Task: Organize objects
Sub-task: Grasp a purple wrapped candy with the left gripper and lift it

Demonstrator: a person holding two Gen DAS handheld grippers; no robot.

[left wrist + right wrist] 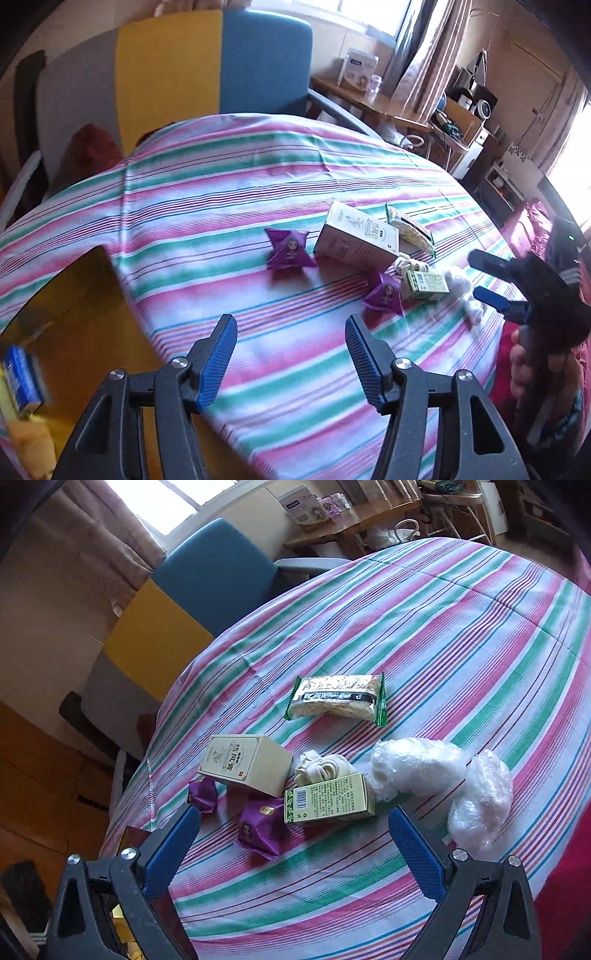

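On the striped tablecloth (258,192) lie two purple snack packets (290,253) (384,295), a cream box (358,236), a small green box (424,285), a green-edged snack bar (410,227), a coiled white strap (406,264) and white plastic bags (463,291). My left gripper (291,325) is open and empty, short of the packets. My right gripper (293,823) is open and empty, just before the near purple packet (260,829) and the green box (328,799). It also shows in the left wrist view (484,275). The cream box (245,764), bar (336,698) and bags (443,782) lie beyond.
A brown box (74,325) stands at the table's left edge with a blue carton (24,380) in it. A blue, yellow and grey chair back (207,62) stands behind the table. A wooden desk (373,103) with clutter is at the back right.
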